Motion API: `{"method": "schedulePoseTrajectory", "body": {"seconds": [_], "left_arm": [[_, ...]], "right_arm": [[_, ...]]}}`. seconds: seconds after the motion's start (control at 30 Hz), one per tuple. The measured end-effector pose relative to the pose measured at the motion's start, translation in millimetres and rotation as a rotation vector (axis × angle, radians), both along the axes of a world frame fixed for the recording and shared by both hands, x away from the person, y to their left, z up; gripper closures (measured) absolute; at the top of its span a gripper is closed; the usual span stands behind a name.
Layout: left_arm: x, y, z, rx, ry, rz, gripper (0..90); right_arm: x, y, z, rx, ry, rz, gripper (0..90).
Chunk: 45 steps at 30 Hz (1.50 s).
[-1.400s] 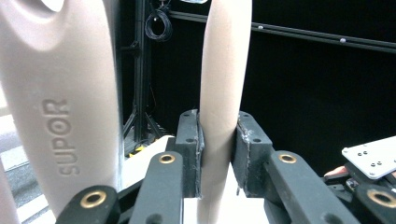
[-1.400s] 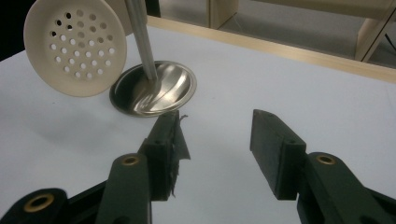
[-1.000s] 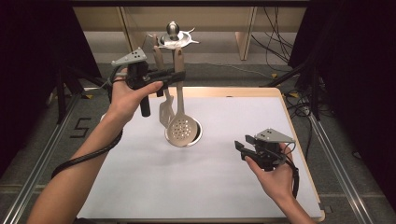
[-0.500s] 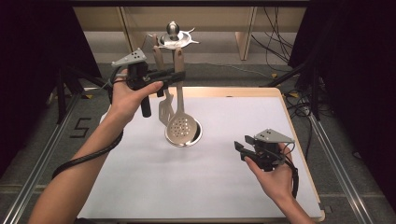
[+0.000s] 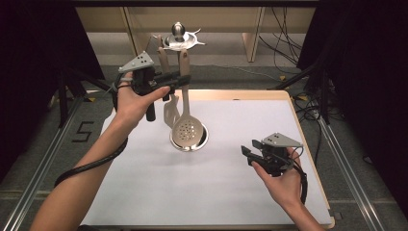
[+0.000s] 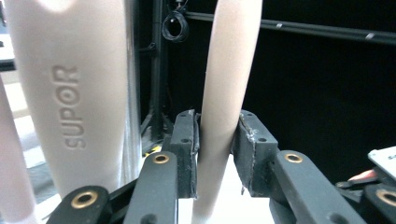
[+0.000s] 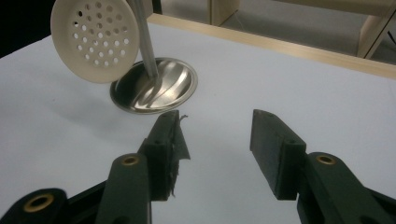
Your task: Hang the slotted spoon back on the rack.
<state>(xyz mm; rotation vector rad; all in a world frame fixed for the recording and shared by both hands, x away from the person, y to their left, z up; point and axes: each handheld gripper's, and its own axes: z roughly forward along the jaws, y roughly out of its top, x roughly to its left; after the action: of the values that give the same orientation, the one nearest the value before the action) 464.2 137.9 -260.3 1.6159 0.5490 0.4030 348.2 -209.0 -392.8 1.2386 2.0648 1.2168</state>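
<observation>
Skimmer: we see the skimmer (image 5: pixel 186 129) hanging upright on the rack (image 5: pixel 178 36), its holed head low, just above the rack's round steel base (image 5: pixel 203 139); the left tongs (image 5: pixel 177 81) are closed on its handle, high up near the hook end.
Grip: in the left gripper view the pads (image 6: pixel 187 140) pinch the pale handle (image 6: pixel 223 93) near their tips, so we judge the hold to be shallow.
Slip risk: a smooth round handle in a tip grip could twist or slide down if we lift fast; the head would then knock the base.
Neighbours: a second utensil (image 5: pixel 169 108) hangs just beside the skimmer, and another wide handle (image 6: pixel 70 93) stands close to the tongs; we could snag or swing these when we pull away from the rack.
Rack: a sideways tug before the handle clears its hook could tip the rack.
Right tongs: the right tongs (image 5: pixel 250 154) hang open, well apart from the rack, over the counter (image 5: pixel 231 192); they cannot steady anything from there.
</observation>
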Motion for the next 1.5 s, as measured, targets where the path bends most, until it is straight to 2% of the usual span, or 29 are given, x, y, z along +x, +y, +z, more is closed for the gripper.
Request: {"method": "schedulePoseTrajectory", "body": {"seconds": [0.13,0.2,0.23,0.3,0.33,0.37,0.43,0.57,0.6,0.63,0.7,0.8,0.83,0.87,0.9,1.03,1.1,1.13,1.2,1.3,1.33,1.37,1.4,1.5], "left_arm": [[0.7,-1.0,-1.2,0.024,-0.030,0.001,66.7],[-1.3,-1.8,-2.0,0.026,-0.030,0.011,65.5],[-1.8,-2.2,-2.4,0.027,-0.036,0.011,64.5],[-3.5,-2.5,-3.0,0.036,-0.049,0.015,62.5],[-8.3,-5.0,-4.4,0.003,-0.005,0.029,61.5],[-9.5,-4.9,-4.9,0.010,-0.014,0.030,60.2],[-12.4,-5.2,-5.7,0.022,-0.029,0.034,57.9],[-18.5,-4.3,-6.9,0.035,-0.052,0.053,54.0],[-20.0,-3.7,-6.9,0.041,-0.062,0.059,53.1],[-22.4,-3.1,-7.1,0.045,-0.071,0.068,51.8],[-25.8,-1.4,-7.6,0.051,-0.088,0.084,48.5],[-31.5,1.5,-8.9,0.056,-0.104,0.094,46.4],[-34.1,2.7,-9.4,0.059,-0.106,0.099,45.5],[-35.5,3.2,-9.7,0.058,-0.108,0.098,44.7],[-37.3,3.9,-10.2,0.053,-0.107,0.099,44.1],[-44.7,7.5,-12.0,0.058,-0.113,0.103,42.1],[-47.7,9.5,-13.7,0.052,-0.109,0.099,40.5],[-48.9,10.6,-14.7,0.052,-0.104,0.096,39.7],[-50.8,12.7,-17.2,0.042,-0.094,0.092,39.1],[-54.0,16.6,-20.6,0.043,-0.093,0.096,38.5],[-55.2,18.5,-21.7,0.043,-0.094,0.098,38.5],[-56.9,20.5,-22.6,0.043,-0.101,0.110,38.5],[-58.6,22.6,-23.4,0.054,-0.107,0.119,38.5],[-62.4,26.6,-27.0,0.062,-0.113,0.127,39.0]], "right_arm": [[-0.5,0.0,0.0,0.002,0.007,-0.003,53.5],[0.3,-0.1,-0.8,0.007,-0.002,0.001,53.5],[-0.8,0.2,0.3,0.013,0.015,-0.006,53.4],[-0.8,0.1,0.4,0.012,0.015,-0.006,53.4],[-0.8,0.1,0.4,0.012,0.015,-0.006,53.4],[-0.9,0.2,0.3,0.012,0.016,-0.005,53.4],[1.6,-2.4,-0.5,-0.021,-0.023,0.013,53.4],[1.7,-2.5,-0.5,-0.021,-0.024,0.012,53.3],[1.1,-2.1,0.1,-0.015,-0.016,0.009,53.4],[-0.7,-0.1,0.4,0.009,0.012,-0.004,53.3],[1.6,-2.8,-0.2,-0.020,-0.026,0.011,53.2],[2.0,-3.9,-0.2,-0.023,-0.036,0.004,53.2],[1.5,-3.2,0.2,-0.007,-0.027,-0.005,53.2],[-0.4,-1.7,0.9,0.016,0.011,-0.011,53.1],[1.3,-3.7,0.8,-0.007,-0.014,0.002,53.0],[0.6,-2.6,1.2,0.005,-0.004,0.004,52.7],[0.9,-3.7,1.5,-0.008,-0.019,0.002,52.5],[-1.4,-2.0,2.2,0.015,0.016,-0.014,52.5],[0.9,-5.0,2.4,-0.014,-0.017,-0.002,52.4],[2.1,-4.1,0.6,0.009,-0.035,-0.002,52.4],[2.1,-5.0,0.9,-0.004,-0.043,-0.007,52.4],[2.3,-4.3,0.4,0.011,-0.030,0.004,52.4],[-0.2,-2.4,1.2,0.041,0.002,-0.017,52.4],[1.3,-4.3,1.0,0.010,-0.008,-0.009,52.3]]}}
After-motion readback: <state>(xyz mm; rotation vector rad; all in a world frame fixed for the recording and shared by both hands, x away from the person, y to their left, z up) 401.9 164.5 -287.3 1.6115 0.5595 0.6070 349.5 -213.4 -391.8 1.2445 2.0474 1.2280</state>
